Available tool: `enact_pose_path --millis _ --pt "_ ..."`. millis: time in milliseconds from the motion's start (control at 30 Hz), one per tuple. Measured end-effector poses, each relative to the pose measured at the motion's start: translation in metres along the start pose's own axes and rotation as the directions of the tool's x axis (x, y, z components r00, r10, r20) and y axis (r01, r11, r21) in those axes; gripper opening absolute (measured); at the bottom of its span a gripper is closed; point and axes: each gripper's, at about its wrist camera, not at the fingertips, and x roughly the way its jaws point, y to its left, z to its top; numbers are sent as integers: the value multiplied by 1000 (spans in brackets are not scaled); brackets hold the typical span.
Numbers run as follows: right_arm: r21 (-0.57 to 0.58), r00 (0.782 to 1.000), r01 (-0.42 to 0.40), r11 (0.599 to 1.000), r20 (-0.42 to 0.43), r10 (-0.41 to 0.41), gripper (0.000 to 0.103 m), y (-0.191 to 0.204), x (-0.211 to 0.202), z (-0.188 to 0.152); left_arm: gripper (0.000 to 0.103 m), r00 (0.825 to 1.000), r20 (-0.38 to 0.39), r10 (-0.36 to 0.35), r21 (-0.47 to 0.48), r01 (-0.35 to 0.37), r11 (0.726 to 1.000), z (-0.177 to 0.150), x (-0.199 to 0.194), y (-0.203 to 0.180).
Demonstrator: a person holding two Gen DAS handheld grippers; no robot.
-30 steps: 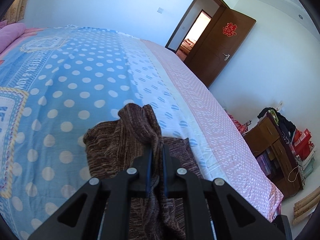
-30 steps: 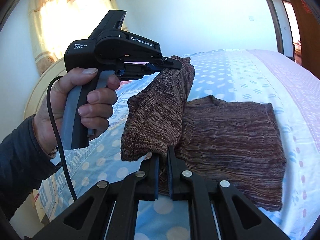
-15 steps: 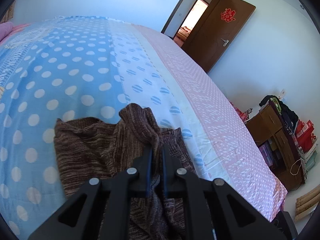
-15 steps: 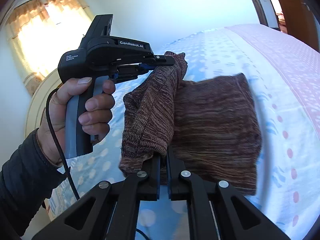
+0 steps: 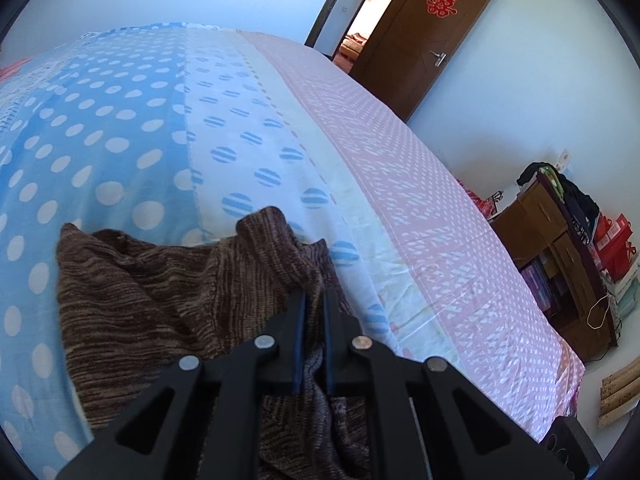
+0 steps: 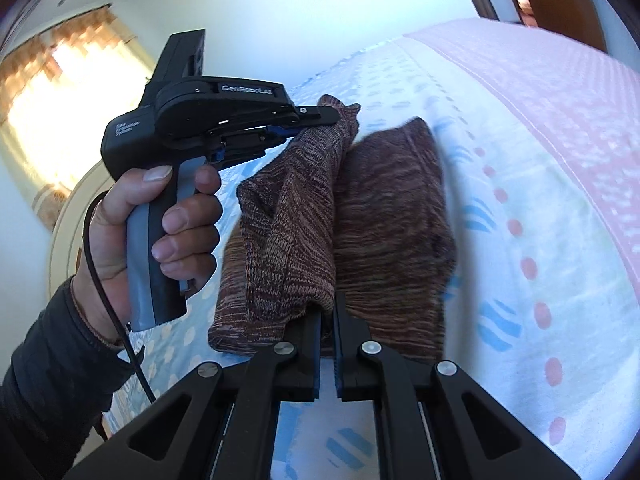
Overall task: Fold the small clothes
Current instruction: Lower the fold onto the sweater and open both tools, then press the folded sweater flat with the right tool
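A brown knitted garment [image 5: 160,304] lies on the bed, partly folded. My left gripper [image 5: 314,294] is shut on a bunched edge of it. In the right wrist view the same garment [image 6: 392,216] has one flap [image 6: 292,224] lifted over the flat part. My right gripper [image 6: 328,312] is shut on the near corner of that flap. The left gripper [image 6: 340,114], held in a hand, pinches the flap's far corner.
The bed has a sheet [image 5: 132,128] in blue with white dots, with a pink band [image 5: 400,168] along its right side. A wooden door [image 5: 424,36] stands open beyond. A cluttered wooden cabinet [image 5: 560,248] stands right of the bed. A curtained window [image 6: 52,112] is at left.
Both grippers have carried the lifted flap across the garment towards the pink side of the bed. The flat part now looks narrower. Both stay shut on the fabric.
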Motion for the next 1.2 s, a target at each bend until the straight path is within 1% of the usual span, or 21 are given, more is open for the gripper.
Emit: enact_pose_path --millis 33,133,167,200,233,267,300,367,400,433,533,600,700,767,800,833,900,1000,1100,1167,1200 --pt "14 1000 13 1000 0 -13 4 -7 0 -1 9 1000 -10 15 15 -15 1000 -1 6 -4" --pt "96 999 -10 995 -29 13 4 -27 0 -4 12 998 -46 46 46 -44 998 -5 17 -15" --pt "107 1000 -15 994 -26 18 4 -32 -1 -4 20 998 -42 53 61 -51 997 -8 16 -18" --pt "113 999 -23 993 -22 26 5 -35 -3 -4 33 998 -25 59 91 -56 994 -13 10 -23" --pt "122 999 -32 992 -15 34 5 -38 -4 -4 42 997 -3 71 117 -70 991 -18 3 -25" --pt "132 999 -33 991 -11 35 7 -41 -5 -4 60 996 26 91 143 -94 985 -24 -5 -27" --pt "135 1000 -16 991 -10 18 11 -44 -7 -4 72 991 68 116 168 -126 978 -33 -17 -26" --pt "134 1000 20 991 7 -21 21 -47 -13 -3 73 980 119 159 198 -180 963 -54 -37 -18" --pt "139 999 43 989 26 -47 30 -49 -18 -2 73 974 130 187 205 -210 956 -62 -43 -13" --pt "150 995 69 986 63 -80 35 -51 -28 -1 73 968 142 208 209 -235 949 -71 -49 -7" --pt "126 975 139 982 154 -158 36 -44 -48 5 73 952 187 243 198 -279 940 -102 -69 17" --pt "84 969 139 987 195 -153 37 -34 -53 13 73 943 194 269 197 -306 932 -119 -73 29" --pt "23 983 81 996 162 -84 50 -15 -37 23 79 947 168 275 205 -307 929 -131 -66 39" --pt "21 994 55 998 94 -57 50 -15 -19 21 79 946 150 288 191 -314 930 -133 -59 45" --pt "38 994 106 994 24 -107 40 -18 -4 17 79 946 147 288 189 -312 931 -133 -55 45" --pt "54 991 131 990 -20 -130 6 -21 3 12 79 947 146 285 183 -309 933 -133 -55 47" --pt "75 994 109 991 -28 -107 4 -23 0 4 85 948 143 284 171 -307 936 -133 -56 53" --pt "79 995 89 993 -60 -85 4 -20 -12 -9 99 919 157 361 238 -390 889 -140 -56 53" --pt "59 988 111 992 -116 -103 4 -18 -3 -9 101 930 130 345 237 -367 900 -142 -56 60" --pt "29 984 132 991 -122 -127 6 -14 -4 0 101 938 119 326 220 -345 912 -141 -56 66" --pt "20 983 148 989 -112 -145 10 -12 -8 5 102 939 117 322 211 -340 916 -141 -57 68"
